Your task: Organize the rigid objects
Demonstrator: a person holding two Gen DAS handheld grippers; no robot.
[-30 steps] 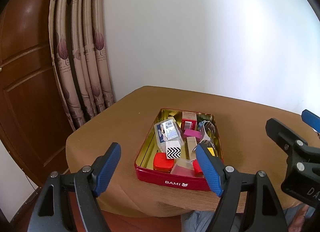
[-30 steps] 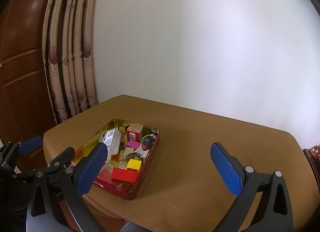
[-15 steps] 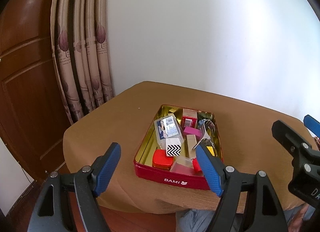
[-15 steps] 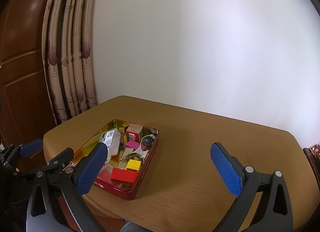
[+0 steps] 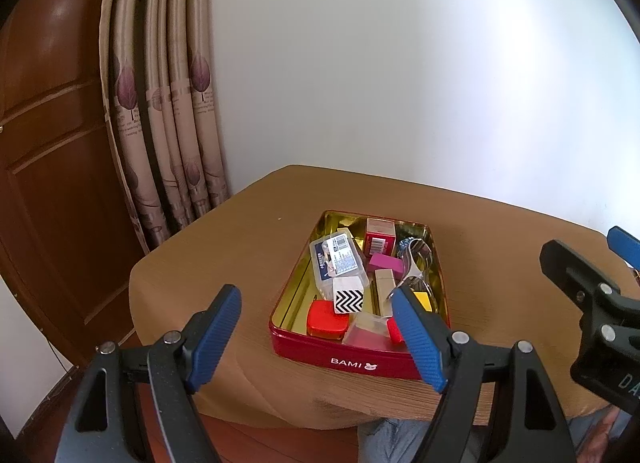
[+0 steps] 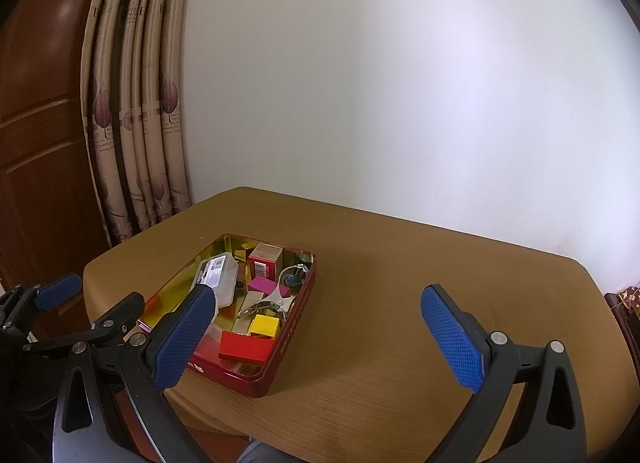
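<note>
A red BAMI tin (image 5: 348,361) with a gold inside sits near the front left of the brown table (image 6: 400,303); it also shows in the right wrist view (image 6: 288,343). It holds several small objects: a clear plastic case (image 5: 338,261), a red box (image 5: 380,237), a pink block (image 5: 385,263), a yellow block (image 6: 264,325), a red block (image 6: 244,347) and a metal clip (image 5: 416,263). My left gripper (image 5: 316,337) is open and empty, in front of the tin. My right gripper (image 6: 320,343) is open and empty, above the table right of the tin.
A patterned curtain (image 5: 168,103) and a brown wooden door (image 5: 48,143) stand left of the table. A white wall (image 6: 400,83) is behind it. The table's front edge lies just below the tin.
The left gripper has drifted a little up and left, so the tin sits slightly lower right in its view. The right gripper has barely moved. Both stay open.
</note>
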